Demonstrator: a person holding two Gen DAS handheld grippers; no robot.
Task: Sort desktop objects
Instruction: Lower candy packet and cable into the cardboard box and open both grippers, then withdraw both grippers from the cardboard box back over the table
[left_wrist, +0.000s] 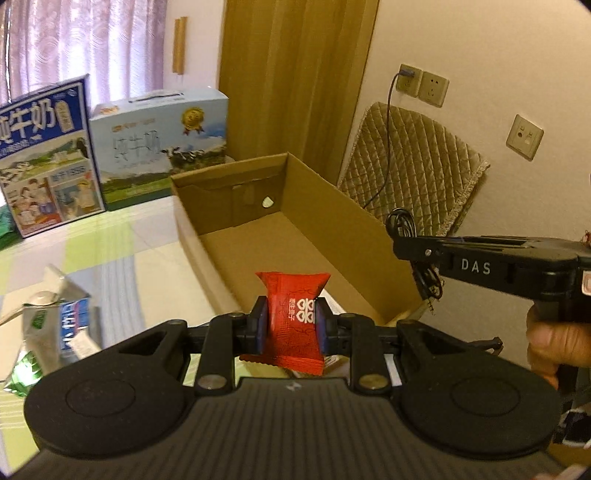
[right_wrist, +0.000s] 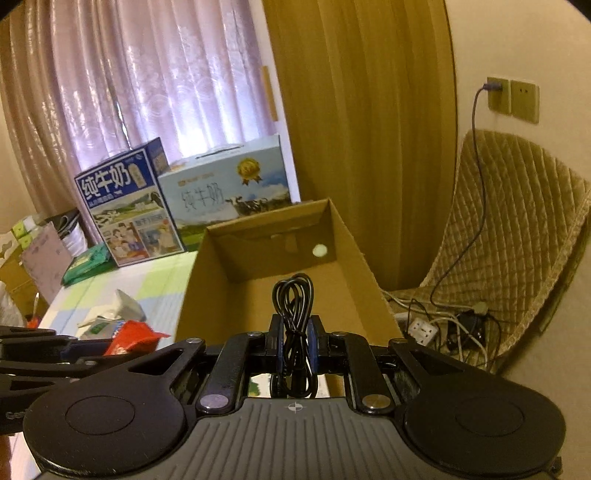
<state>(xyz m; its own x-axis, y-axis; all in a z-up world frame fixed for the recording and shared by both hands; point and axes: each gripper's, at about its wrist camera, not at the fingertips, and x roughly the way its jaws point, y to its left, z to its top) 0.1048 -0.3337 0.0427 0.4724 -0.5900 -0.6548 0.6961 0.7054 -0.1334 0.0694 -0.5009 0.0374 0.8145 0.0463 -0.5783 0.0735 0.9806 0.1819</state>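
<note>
Left gripper (left_wrist: 289, 325) clamps red foil candy wrapper (left_wrist: 291, 314); right gripper (right_wrist: 294, 345) pinches coiled black cable (right_wrist: 293, 317). Both poised at open brown cardboard box (right_wrist: 343, 236). Drop-off step; next, release inside.

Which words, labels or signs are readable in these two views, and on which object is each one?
"DAS": side of the right gripper.
"纯牛奶": dark blue milk carton.
"纯牛奶", faint: light blue milk carton.
"囍" sign: red candy wrapper in the left gripper; the small characters beside it are blurred.
Smaller carton print: unreadable.
</note>
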